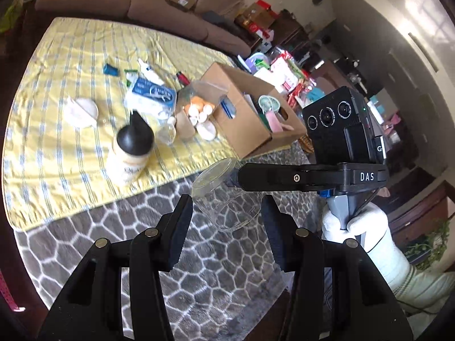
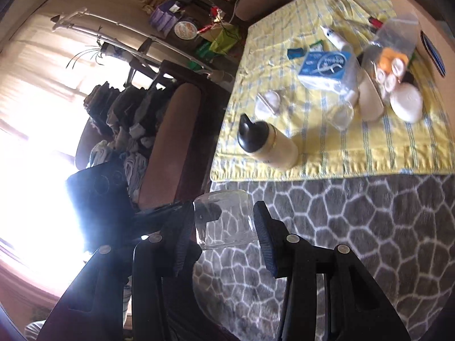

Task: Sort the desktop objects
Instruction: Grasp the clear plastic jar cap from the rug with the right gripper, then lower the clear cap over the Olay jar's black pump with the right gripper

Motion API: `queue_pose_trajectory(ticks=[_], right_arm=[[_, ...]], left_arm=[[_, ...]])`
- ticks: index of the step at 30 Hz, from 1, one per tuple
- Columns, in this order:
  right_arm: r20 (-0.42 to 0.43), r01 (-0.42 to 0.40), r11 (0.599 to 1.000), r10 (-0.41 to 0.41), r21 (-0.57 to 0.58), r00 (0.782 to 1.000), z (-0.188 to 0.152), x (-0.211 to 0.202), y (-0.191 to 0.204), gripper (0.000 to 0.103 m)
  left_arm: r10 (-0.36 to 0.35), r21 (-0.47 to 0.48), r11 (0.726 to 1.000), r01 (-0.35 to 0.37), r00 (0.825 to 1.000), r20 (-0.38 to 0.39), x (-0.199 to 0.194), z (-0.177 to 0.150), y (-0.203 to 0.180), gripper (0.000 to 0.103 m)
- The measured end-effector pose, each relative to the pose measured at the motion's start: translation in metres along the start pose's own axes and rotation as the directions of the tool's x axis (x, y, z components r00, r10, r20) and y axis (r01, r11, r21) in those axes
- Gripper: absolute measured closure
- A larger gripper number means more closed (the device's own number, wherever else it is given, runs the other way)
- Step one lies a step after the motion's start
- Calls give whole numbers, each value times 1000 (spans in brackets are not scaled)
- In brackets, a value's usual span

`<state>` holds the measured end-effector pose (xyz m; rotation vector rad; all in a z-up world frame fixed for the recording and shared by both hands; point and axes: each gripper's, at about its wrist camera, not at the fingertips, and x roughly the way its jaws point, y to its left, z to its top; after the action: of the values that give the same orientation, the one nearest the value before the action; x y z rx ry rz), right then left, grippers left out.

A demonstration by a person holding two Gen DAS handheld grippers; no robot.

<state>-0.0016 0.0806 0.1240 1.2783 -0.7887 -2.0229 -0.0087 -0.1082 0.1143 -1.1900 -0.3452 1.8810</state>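
Note:
A clear glass cup (image 1: 224, 201) hangs tilted in the air over the grey patterned rug (image 1: 221, 270), in front of the table. My left gripper (image 1: 226, 216) has a pad on each side of the cup's body and is shut on it. My right gripper (image 1: 238, 176) comes in from the right, held by a white-gloved hand (image 1: 358, 227), with its tips at the cup near the rim. In the right wrist view the cup (image 2: 224, 221) sits between the pads of my right gripper (image 2: 223, 227), which is shut on it. The left gripper (image 2: 210, 211) shows dark through the glass.
A yellow checked cloth (image 1: 57, 65) covers the table. On it stand a cream bottle with a black cap (image 1: 130, 147), a blue tissue pack (image 1: 153, 91), a clear bag of rolls (image 1: 199, 105), white dishes (image 1: 81, 110) and an open cardboard box (image 1: 250, 113). A brown sofa (image 1: 136, 2) stands behind.

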Motion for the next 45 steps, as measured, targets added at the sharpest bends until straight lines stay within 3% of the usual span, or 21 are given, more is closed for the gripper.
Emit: queue_pose_trajectory(ticks=[6,11,17,23,27,30,32,45], right_arm=[[75,-4,994,12,-107,997,76,18,21,59],[86,-11,994,20,-105,996,104,43,-2,59],[89,-28,998,33,-61,995,98,57,-33,59],[125,-3,993,18,-121,992,82,58,-32,59],[158,73,972,-37,-226,987,68,59,-18,59],[161,110,952,-66,-286,985,58,61,-12,59],[168,143,937,-92,-320,981,51,63,-9,59],[187,107,951,-53,-289,981,47,52,-10,59]], left_arm=[[50,42,998,-53,997,60,-21,70,26,56],[65,42,997,-67,997,36,0,93,58,56],[60,63,996,-60,998,-11,22,86,76,55],[98,120,988,-92,994,-42,28,77,73,55],[152,203,969,-139,987,-50,32,69,63,55],[242,304,927,-220,970,-37,37,59,51,55],[265,342,907,-244,964,-15,38,53,46,55],[273,382,885,-265,961,36,31,48,28,57]])
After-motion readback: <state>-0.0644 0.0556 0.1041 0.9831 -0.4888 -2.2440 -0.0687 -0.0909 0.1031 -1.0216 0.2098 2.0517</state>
